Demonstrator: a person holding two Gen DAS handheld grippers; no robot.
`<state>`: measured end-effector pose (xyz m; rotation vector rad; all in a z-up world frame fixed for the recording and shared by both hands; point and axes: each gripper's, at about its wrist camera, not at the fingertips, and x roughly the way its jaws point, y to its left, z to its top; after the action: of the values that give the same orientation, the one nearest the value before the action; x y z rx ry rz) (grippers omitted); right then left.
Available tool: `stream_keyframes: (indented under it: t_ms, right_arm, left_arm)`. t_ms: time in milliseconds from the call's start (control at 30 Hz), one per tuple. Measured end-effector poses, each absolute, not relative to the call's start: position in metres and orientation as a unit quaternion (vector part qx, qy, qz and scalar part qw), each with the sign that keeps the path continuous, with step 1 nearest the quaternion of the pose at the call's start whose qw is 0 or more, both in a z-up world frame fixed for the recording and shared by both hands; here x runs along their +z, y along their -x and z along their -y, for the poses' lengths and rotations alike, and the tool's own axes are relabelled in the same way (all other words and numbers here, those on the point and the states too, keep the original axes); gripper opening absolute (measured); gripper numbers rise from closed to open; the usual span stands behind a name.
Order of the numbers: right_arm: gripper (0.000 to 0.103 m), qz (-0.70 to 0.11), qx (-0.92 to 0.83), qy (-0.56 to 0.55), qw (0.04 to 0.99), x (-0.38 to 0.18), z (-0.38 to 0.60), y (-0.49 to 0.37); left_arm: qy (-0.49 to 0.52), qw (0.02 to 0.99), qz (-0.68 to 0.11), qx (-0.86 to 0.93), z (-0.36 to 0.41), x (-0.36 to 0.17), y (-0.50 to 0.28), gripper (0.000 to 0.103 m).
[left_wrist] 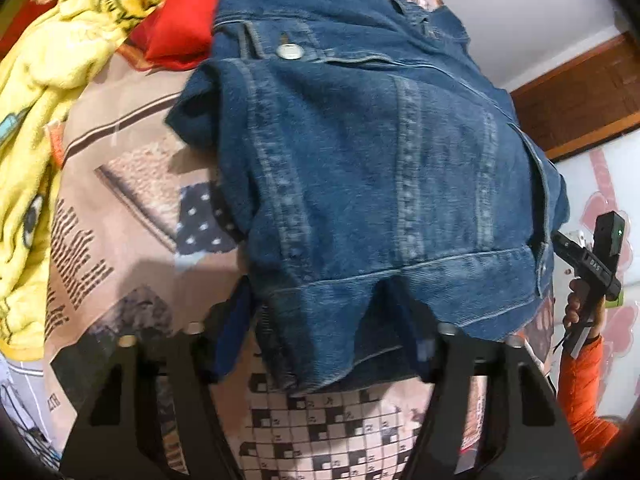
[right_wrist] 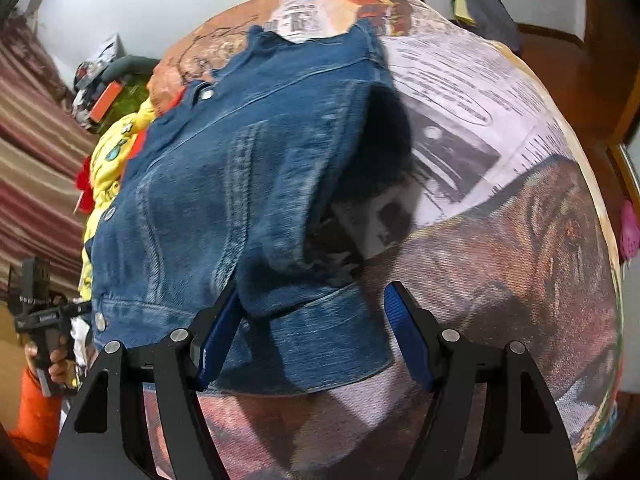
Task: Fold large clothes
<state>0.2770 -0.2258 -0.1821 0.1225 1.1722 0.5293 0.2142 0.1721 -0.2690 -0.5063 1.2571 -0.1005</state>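
A blue denim jacket (left_wrist: 372, 168) lies folded on a bed with a newspaper-print cover (left_wrist: 132, 216). My left gripper (left_wrist: 324, 344) is open, its jaws wide apart on either side of the jacket's near hem, which drapes between them. In the right wrist view the jacket (right_wrist: 224, 200) fills the centre. My right gripper (right_wrist: 312, 340) is open too, with the hem and a folded sleeve cuff lying between its blue pads (right_wrist: 408, 340). The right gripper also shows in the left wrist view (left_wrist: 592, 264), held by a hand in an orange sleeve.
A yellow cartoon-print blanket (left_wrist: 48, 80) and a red cloth (left_wrist: 180, 20) are heaped at the far left of the bed. The bed cover (right_wrist: 500, 200) stretches to the right of the jacket. A wooden frame (left_wrist: 580, 100) and white wall stand behind.
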Motion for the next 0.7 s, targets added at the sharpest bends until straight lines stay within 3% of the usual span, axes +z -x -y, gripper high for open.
stream_keyframes:
  t_ms: [100, 167, 267, 333, 400, 700]
  right_arm:
    - [0.068, -0.539, 0.25, -0.038, 0.804, -0.185, 0.219, -0.271]
    - [0.057, -0.532, 0.243, -0.032, 0.81, -0.185, 0.217, -0.27]
    - [0.036, -0.521, 0.239, -0.019, 0.819, -0.177, 0.217, -0.27]
    - [0.022, -0.512, 0.248, -0.014, 0.822, -0.167, 0.217, -0.269]
    - [0.017, -0.496, 0.258, -0.005, 0.829, -0.154, 0.215, -0.267]
    - [0.012, -0.396, 0.279, -0.005, 0.875, -0.076, 0.194, -0.286]
  left_arm:
    - [0.193, 0.797, -0.57, -0.042, -0.159, -0.261, -0.216, 0.05]
    - [0.166, 0.81, -0.562, -0.033, -0.153, -0.254, -0.216, 0.031]
    - [0.151, 0.826, -0.542, -0.037, -0.149, -0.237, -0.214, 0.021]
    - [0.142, 0.839, -0.524, -0.039, -0.147, -0.222, -0.213, 0.018]
    - [0.142, 0.852, -0.502, -0.043, -0.148, -0.205, -0.211, 0.017]
    - [0.164, 0.898, -0.406, -0.047, -0.173, -0.124, -0.233, 0.016]
